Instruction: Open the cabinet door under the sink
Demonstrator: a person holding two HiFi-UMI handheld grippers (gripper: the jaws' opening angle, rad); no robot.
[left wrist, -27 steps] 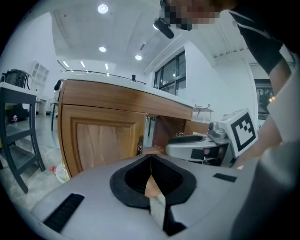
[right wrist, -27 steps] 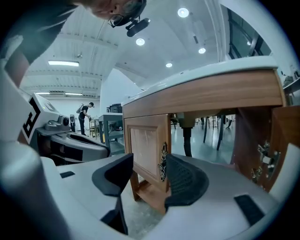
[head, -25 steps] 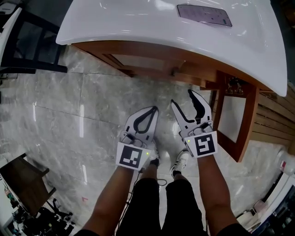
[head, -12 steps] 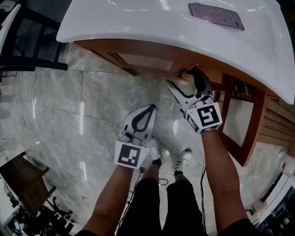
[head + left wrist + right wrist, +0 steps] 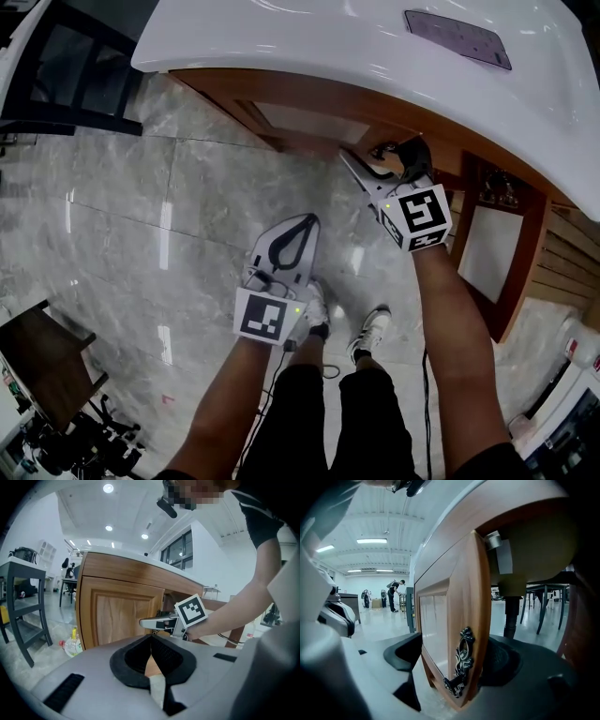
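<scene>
Right claw (image 5: 382,157) just opening | astride cabinet door (image 5: 459,583) edge, handle (image 5: 462,660) | sink (image 5: 328,47) above

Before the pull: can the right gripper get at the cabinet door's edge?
Probably yes: on the right gripper the jaws, just opened, straddle the door edge beside its handle; nothing blocks them.

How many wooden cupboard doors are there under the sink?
2. One door sits under the middle of the counter, its handle edge between the right gripper's jaws, which have just been opening. The other door stands swung open at the right. More may be hidden.
</scene>
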